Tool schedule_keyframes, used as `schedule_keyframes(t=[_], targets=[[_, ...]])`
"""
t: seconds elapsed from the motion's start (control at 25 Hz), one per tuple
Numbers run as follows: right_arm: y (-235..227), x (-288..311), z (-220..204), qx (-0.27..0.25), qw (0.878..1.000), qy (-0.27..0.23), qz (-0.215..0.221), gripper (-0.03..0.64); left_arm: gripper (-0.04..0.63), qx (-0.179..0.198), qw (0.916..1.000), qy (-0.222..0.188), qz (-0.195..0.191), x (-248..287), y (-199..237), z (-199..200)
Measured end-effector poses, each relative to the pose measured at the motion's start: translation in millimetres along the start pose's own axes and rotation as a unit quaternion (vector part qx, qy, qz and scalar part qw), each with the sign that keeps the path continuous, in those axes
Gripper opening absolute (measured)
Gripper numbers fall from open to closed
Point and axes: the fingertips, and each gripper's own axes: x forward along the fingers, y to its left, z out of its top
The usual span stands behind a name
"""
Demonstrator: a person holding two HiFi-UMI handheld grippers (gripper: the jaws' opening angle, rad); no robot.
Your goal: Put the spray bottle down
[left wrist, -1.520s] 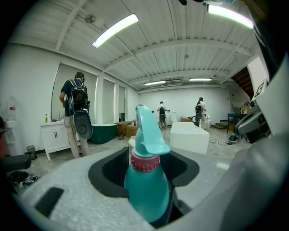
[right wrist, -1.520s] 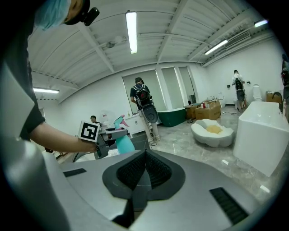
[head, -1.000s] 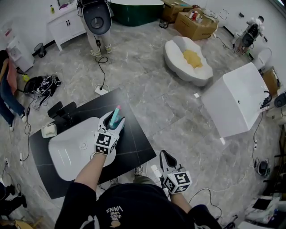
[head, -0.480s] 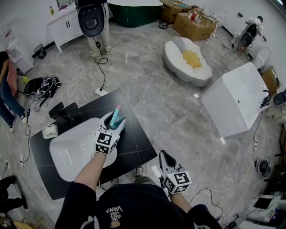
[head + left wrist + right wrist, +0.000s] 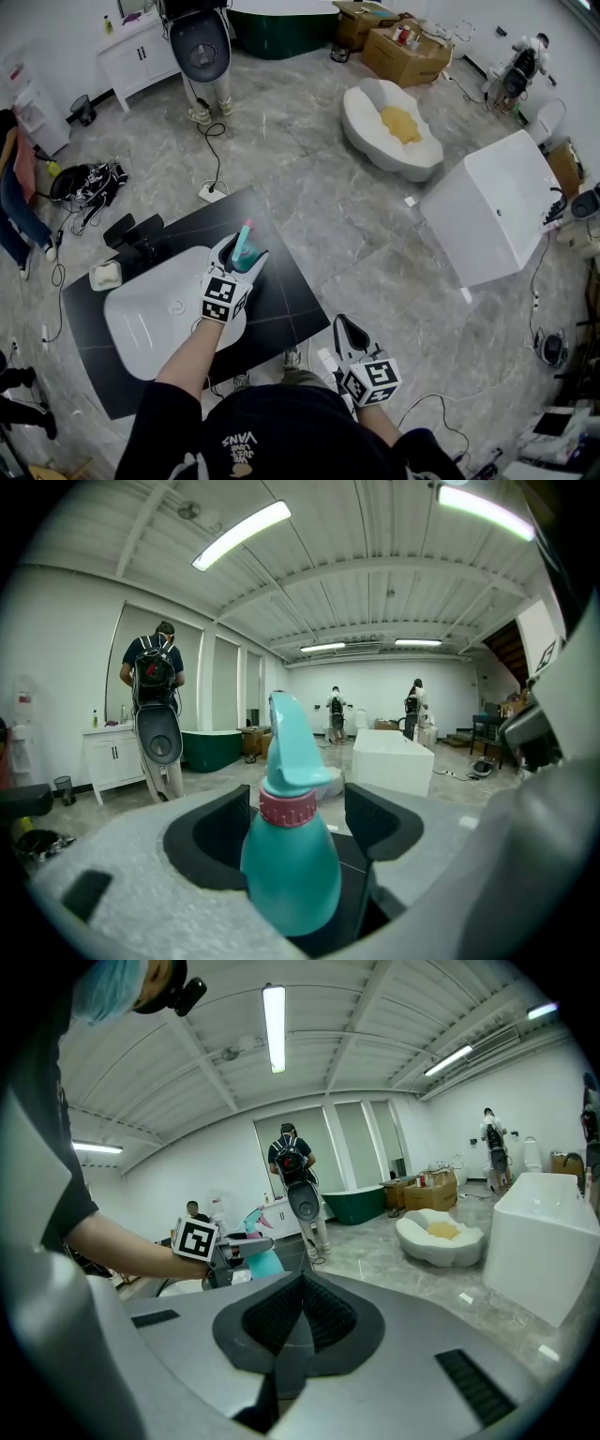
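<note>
A teal spray bottle with a pink collar stands upright on the black table top, at the far rim of a white basin. My left gripper reaches level to it. In the left gripper view the bottle stands between the jaws of the left gripper. These jaws have just been opening, and the black pads stand off the bottle's sides. My right gripper hangs low by my body, right of the table. Its pads meet, with nothing between them.
A black faucet and a soap dish sit at the basin's left. A white rectangular tub and an oval white basin stand on the floor to the right. A person stands at the back by a cabinet.
The left gripper's jaws have spread apart from the bottle, which stays upright in the same spot. Neither hand has shifted. The person at the back has stirred a little.
</note>
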Motion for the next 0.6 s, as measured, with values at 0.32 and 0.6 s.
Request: schedule_keyframes(t=[0.32,0.6], targets=[[3.8,-3.8,-1.6,0.001,1.0,-0.001,0.0,0.003,0.33,-0.007,0.9999,0.006,0.007,-8.9,4.0,-3.9],[10.2,-6.7,0.3,-0.002,1.0,-0.005,0.001,0.003,0.331,-0.016,0.9998,0.003,0.01,-23.0,6.2,-4.6]])
